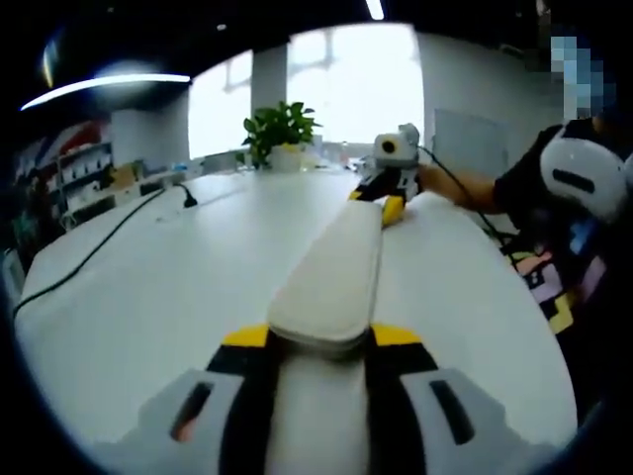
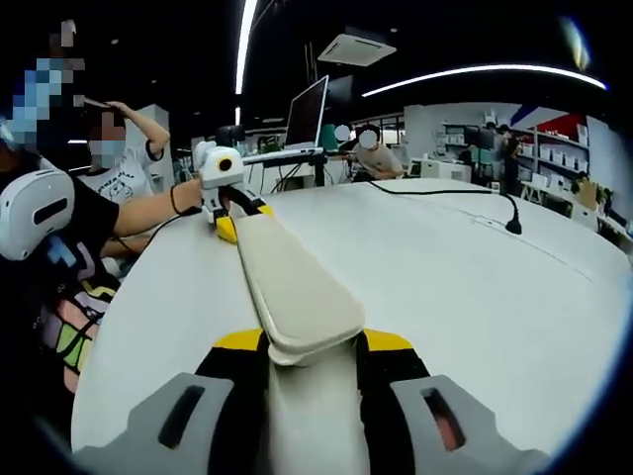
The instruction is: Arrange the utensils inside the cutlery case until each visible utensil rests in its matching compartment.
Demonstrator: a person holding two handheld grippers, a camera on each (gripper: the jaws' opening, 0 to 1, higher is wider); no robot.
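Note:
A long, closed, beige cutlery case (image 1: 336, 267) is held level over the white table (image 1: 158, 297), gripped at both ends. My left gripper (image 1: 321, 336) is shut on its near end in the left gripper view, with yellow jaw tips on either side. At the case's far end there, my right gripper (image 1: 388, 193) clamps it. In the right gripper view my right gripper (image 2: 312, 341) is shut on the case (image 2: 292, 277), and my left gripper (image 2: 226, 213) holds the opposite end. No utensils can be seen.
A black cable (image 1: 99, 247) runs across the table's left part, and a potted plant (image 1: 280, 129) stands at its far edge. A small black microphone stand (image 2: 512, 223) and a monitor (image 2: 307, 111) sit on the table. The person (image 1: 564, 183) stands at the table's edge.

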